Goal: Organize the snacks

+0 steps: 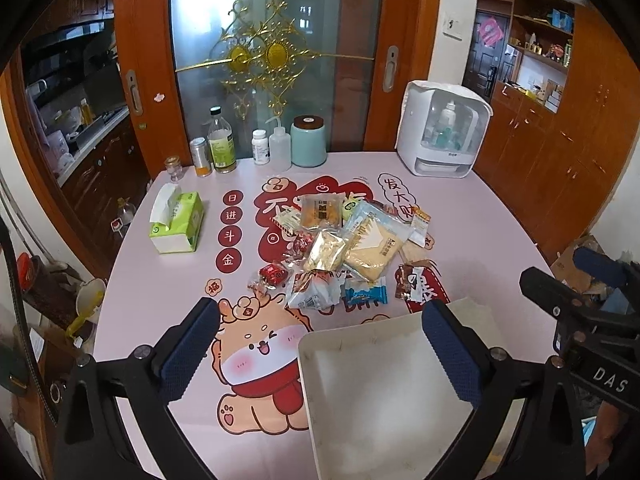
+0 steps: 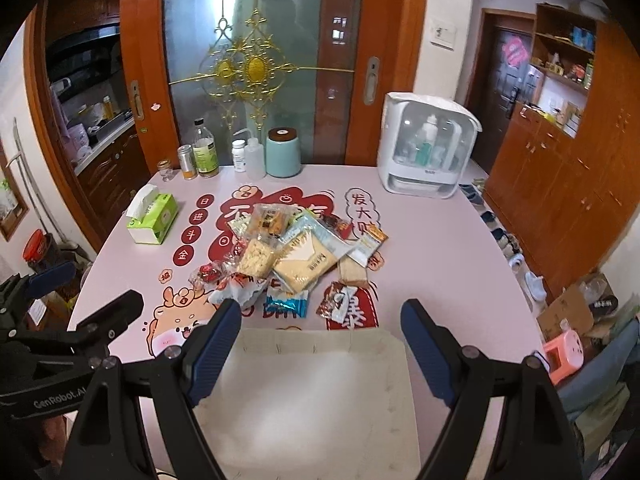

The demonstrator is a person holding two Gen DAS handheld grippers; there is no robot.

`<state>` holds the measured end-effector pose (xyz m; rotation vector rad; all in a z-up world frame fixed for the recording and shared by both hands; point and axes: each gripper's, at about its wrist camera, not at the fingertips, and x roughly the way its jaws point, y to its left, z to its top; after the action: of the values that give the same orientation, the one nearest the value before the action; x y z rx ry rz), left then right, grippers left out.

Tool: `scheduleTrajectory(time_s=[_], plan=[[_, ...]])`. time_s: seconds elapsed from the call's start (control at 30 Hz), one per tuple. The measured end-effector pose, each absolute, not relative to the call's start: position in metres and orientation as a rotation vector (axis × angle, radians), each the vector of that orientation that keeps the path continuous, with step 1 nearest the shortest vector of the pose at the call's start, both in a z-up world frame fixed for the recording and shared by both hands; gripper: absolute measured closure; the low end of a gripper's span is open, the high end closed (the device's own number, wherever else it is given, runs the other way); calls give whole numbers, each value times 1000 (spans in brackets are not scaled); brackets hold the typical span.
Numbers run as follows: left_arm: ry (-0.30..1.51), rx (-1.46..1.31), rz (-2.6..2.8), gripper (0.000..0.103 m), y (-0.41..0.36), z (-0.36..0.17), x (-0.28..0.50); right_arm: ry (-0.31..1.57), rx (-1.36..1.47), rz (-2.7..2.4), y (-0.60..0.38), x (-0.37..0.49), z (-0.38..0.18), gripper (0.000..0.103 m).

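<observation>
Hovering over the near edge of the table point(image 1: 500, 216), we've got both claws up and empty. Our left gripper point(image 1: 326, 344) has its jaws spread wide, nothing between the blue pads. Our right gripper point(image 2: 320, 344) stands just as wide, gripping nothing. Below them, at the near edge, sits the white tray point(image 2: 312, 396), bare inside. The snacks point(image 1: 340, 248) lie heaped in the middle of the table, just beyond the tray: a big pale yellow packet point(image 2: 304, 268) on top, a blue-and-white wrapper point(image 2: 286, 304) at the near side of the pile, red candies point(image 1: 274, 274) on its left fringe. Toward the left edge there's a green tissue box point(image 1: 176, 224), well apart from the heap. Along the far edge stand bottles point(image 1: 222, 144), a teal canister point(image 1: 309, 142), and at the far right corner a white appliance point(image 1: 444, 128).
</observation>
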<state>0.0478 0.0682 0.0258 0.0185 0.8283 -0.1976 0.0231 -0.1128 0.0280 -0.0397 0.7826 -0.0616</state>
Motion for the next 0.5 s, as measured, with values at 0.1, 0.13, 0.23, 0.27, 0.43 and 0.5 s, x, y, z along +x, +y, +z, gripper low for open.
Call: scheduleTrajectory(time_s=[0.1, 0.13, 0.23, 0.27, 0.43, 0.5], plan=[[875, 4, -193, 2, 68, 18, 65, 802, -40, -25, -122, 43, 26, 20], [893, 1, -173, 2, 70, 14, 72, 807, -39, -19, -127, 52, 25, 20], [927, -8, -102, 2, 79, 3, 94, 833, -35, -28, -146, 78, 16, 20], [939, -23, -68, 2, 85, -2, 104, 855, -28, -27, -155, 91, 10, 20], [997, -28, 44, 2, 105, -33, 145, 1002, 30, -15, -191, 149, -37, 20], [1051, -12, 67, 2, 109, -54, 163, 1064, 55, -16, -203, 167, -62, 20]])
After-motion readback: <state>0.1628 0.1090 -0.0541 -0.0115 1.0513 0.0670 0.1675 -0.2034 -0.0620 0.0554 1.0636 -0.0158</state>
